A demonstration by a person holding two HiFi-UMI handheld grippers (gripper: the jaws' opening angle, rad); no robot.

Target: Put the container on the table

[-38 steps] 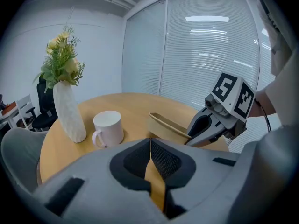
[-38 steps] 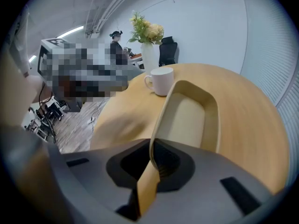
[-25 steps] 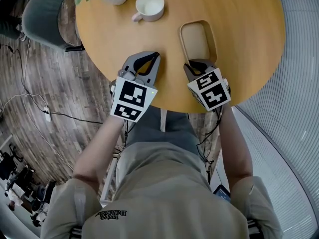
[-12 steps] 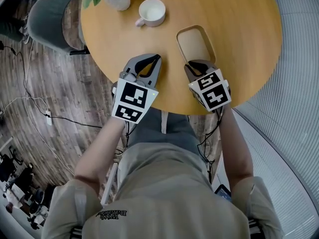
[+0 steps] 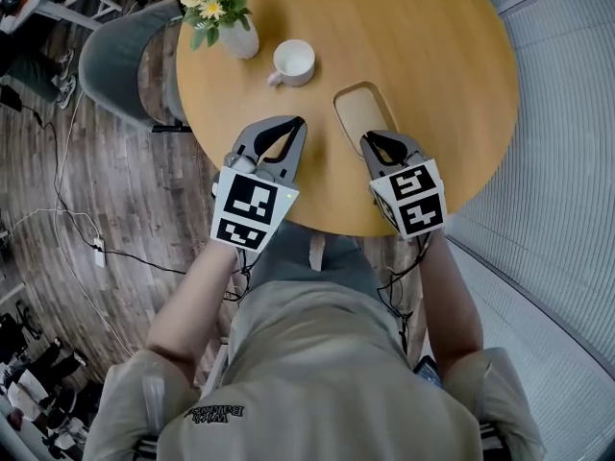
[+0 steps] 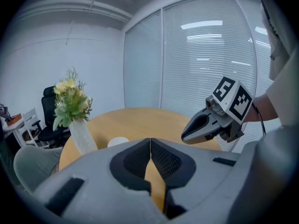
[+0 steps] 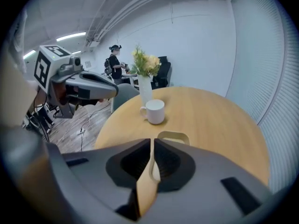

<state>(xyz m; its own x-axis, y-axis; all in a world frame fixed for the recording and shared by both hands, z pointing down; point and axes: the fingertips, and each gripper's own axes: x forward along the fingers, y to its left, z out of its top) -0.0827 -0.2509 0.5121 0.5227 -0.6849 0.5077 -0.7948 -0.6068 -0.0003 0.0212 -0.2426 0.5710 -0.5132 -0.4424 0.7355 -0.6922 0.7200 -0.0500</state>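
Note:
The beige, shallow, oblong container (image 5: pixel 357 111) lies flat on the round wooden table (image 5: pixel 432 56), a little right of the white mug (image 5: pixel 294 60). My right gripper (image 5: pixel 368 137) is at the container's near end, shut on its rim. In the right gripper view the cream rim shows in the thin slit between the jaws of the right gripper (image 7: pixel 153 141), with the rest of the container (image 7: pixel 174 137) just beyond. My left gripper (image 5: pixel 300 121) hovers over the table's near edge, left of the container, shut and holding nothing; the left gripper (image 6: pixel 150 141) shows only wood past its jaws.
A white vase (image 5: pixel 238 38) of flowers stands at the table's far left, beside the mug. A grey chair (image 5: pixel 120 60) sits left of the table. Cables (image 5: pixel 77 219) run over the wood floor. A person (image 7: pixel 114 59) stands far off in the room.
The head view has pulled back, so the table looks smaller and the flowers have come into sight. Both grippers keep their places; the right one stays at the container's near end.

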